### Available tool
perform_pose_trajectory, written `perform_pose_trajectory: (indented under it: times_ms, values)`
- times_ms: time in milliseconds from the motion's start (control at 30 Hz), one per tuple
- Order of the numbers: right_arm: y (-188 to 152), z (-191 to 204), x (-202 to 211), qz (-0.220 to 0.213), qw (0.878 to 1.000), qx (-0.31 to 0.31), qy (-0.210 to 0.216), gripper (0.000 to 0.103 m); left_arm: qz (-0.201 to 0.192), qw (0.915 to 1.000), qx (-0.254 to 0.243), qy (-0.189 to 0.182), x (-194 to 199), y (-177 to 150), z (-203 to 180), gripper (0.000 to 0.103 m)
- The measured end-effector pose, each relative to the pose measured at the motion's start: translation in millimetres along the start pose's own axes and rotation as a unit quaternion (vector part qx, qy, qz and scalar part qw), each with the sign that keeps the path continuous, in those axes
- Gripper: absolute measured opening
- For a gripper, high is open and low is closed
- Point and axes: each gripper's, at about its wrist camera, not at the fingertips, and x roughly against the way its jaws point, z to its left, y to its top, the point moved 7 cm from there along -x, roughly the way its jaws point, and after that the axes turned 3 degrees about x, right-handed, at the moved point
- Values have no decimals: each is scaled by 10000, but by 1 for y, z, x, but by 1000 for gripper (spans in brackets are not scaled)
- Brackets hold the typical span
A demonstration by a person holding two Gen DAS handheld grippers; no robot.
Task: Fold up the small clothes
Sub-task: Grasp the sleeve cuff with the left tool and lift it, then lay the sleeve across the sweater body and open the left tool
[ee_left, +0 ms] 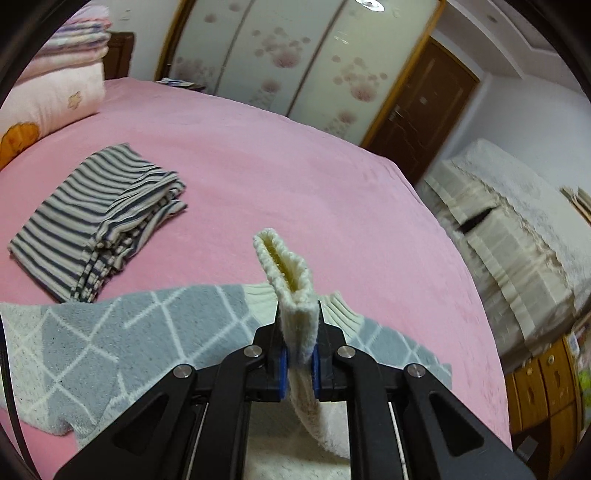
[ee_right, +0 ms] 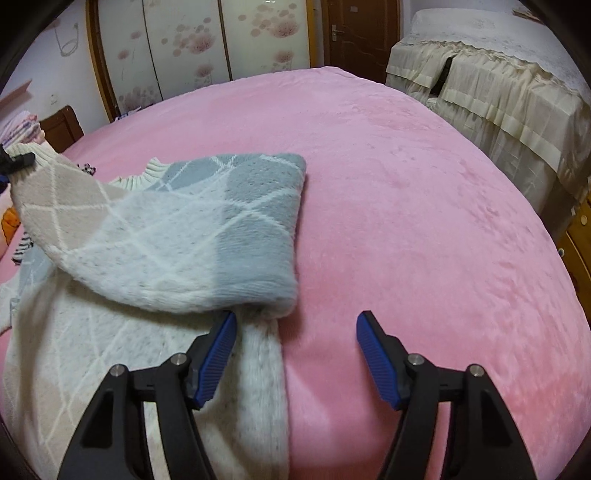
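Note:
A fluffy sweater (ee_right: 177,236) in grey, white and beige with a white diamond pattern lies on the pink bed (ee_right: 406,206). My left gripper (ee_left: 298,354) is shut on the sweater's cream ribbed cuff (ee_left: 291,273) and holds it up above the bed. In the right wrist view that lifted sleeve (ee_right: 48,188) stretches to the far left, where the left gripper (ee_right: 11,162) shows at the edge. My right gripper (ee_right: 296,325) is open and empty, low over the sweater's right edge, its left finger (ee_right: 218,354) over the fabric and its right finger (ee_right: 376,354) over the bed.
A folded navy-and-white striped garment (ee_left: 99,218) lies on the bed to the left. Folded pink blankets (ee_left: 55,85) are stacked at the far left. A cream-covered piece of furniture (ee_right: 498,85) stands right of the bed, with a flowered wardrobe (ee_right: 192,40) and brown door (ee_right: 362,29) behind.

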Motion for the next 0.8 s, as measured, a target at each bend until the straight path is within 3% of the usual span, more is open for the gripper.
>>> perform_pose_trajectory:
  times_ms: [233, 367, 400, 567, 800]
  values:
    - [8, 5, -7, 1, 10000, 33, 18, 47, 7, 9991, 235, 360, -23, -5, 39, 7]
    - [10, 10, -6, -58, 9999, 31, 98, 20, 175, 9977, 327, 567, -41, -21, 61, 7]
    - [9, 12, -6, -67, 9999, 45, 80, 18, 248, 9970, 371, 625, -46, -27, 68, 8]
    - [6, 12, -6, -118, 9999, -65, -34, 17, 521, 9949, 446, 736, -62, -52, 93, 8]
    - [2, 7, -12, -41, 9995, -316, 40, 17, 749, 9935, 720, 457, -66, -69, 115, 18]
